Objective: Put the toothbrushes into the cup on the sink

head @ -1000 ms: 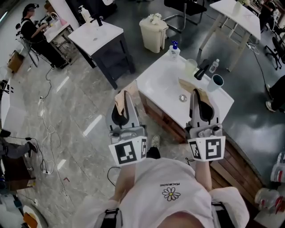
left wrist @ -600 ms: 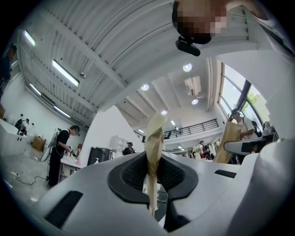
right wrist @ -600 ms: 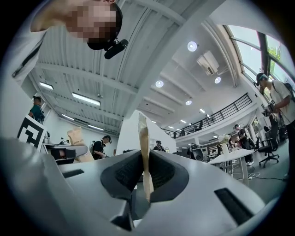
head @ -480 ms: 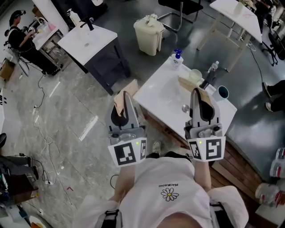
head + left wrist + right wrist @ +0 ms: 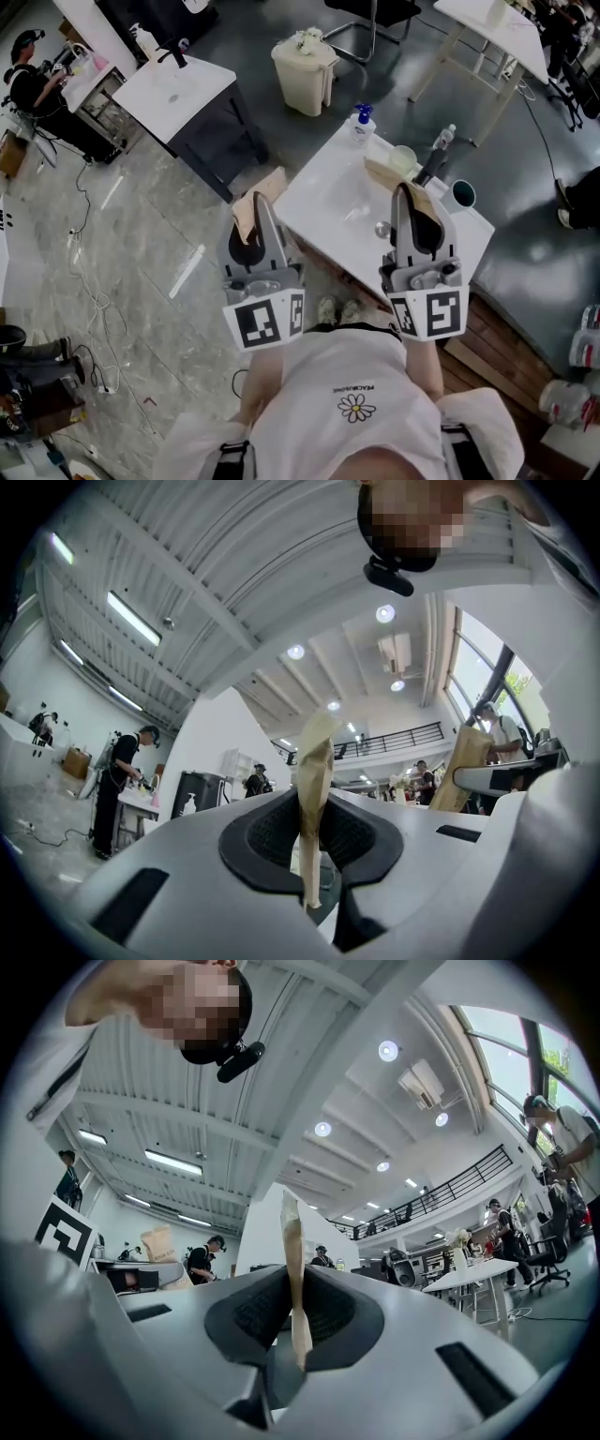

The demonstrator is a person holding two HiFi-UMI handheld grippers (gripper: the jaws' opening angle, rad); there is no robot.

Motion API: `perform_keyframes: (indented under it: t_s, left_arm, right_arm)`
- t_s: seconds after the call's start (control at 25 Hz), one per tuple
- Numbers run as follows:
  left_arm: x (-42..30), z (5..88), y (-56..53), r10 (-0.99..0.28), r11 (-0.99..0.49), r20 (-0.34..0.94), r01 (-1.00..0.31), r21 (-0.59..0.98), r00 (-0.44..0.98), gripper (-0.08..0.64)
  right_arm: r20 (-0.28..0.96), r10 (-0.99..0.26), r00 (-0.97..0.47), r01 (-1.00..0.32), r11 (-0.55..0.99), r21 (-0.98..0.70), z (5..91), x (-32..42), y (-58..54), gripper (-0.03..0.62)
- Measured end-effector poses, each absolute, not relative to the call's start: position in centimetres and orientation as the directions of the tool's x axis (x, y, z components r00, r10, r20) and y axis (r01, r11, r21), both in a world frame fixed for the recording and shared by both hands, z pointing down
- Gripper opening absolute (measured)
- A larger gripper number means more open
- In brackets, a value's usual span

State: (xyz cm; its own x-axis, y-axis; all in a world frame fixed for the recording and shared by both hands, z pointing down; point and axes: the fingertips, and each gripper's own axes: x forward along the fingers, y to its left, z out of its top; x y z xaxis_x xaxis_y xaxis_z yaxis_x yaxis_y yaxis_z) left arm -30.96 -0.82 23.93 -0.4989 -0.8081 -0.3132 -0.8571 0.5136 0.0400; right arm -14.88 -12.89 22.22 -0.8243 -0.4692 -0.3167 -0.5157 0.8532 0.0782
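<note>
Contents hidden, basin part-covered
The left paper sleeve clamped in the left tool and the right paper sleeve in the right tool hide their contents; in the head view the right tool covers part of the sink; the dark cup interior is too small to read.

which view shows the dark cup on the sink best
Head view: the dark cup stands open-topped at the sink's right end. Both gripper views point up at the ceiling and show none of it.
</note>
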Motion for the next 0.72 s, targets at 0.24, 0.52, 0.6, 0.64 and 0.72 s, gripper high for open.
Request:
perform_keyframes:
  t_s: [0.24, 0.52, 0.6, 0.64, 0.72]
  left_arm:
    - [-26.6, 23.4, -4.6, -0.846, 0.444, -0.317, -0.896, 0.028, -0.429, 0.052]
    - [-22.7, 24.5, -8.9, -0.896, 0.320, -0.319, -0.947, 0.019, -0.309, 0.052]
    - [-21.9, 24.5, -10.1, -0.910, 0.277, -0.317, -0.961, 0.018, -0.268, 0.052]
    - [-21.5, 24.4, -10.8, -0.915, 0.254, -0.319, -0.967, 0.017, -0.246, 0.052]
    - [-20.6, 24.0, -12.4, -0.924, 0.205, -0.327, -0.979, 0.013, -0.198, 0.052]
  right_arm:
    - [-0.314, -0.531, -0.787, -0.579, 0.811, 0.081, 22.2, -10.0, -15.4, 0.031]
    - [-0.316, -0.656, -0.685, -0.704, 0.708, 0.055, 23.8, -4.1, -18.0, 0.031]
    - [-0.307, -0.691, -0.655, -0.736, 0.675, 0.050, 24.2, -2.7, -18.2, 0.031]
    - [-0.307, -0.707, -0.637, -0.753, 0.657, 0.050, 24.2, -2.0, -18.3, 0.031]
    - [-0.311, -0.741, -0.596, -0.788, 0.614, 0.047, 24.1, -0.5, -18.8, 0.031]
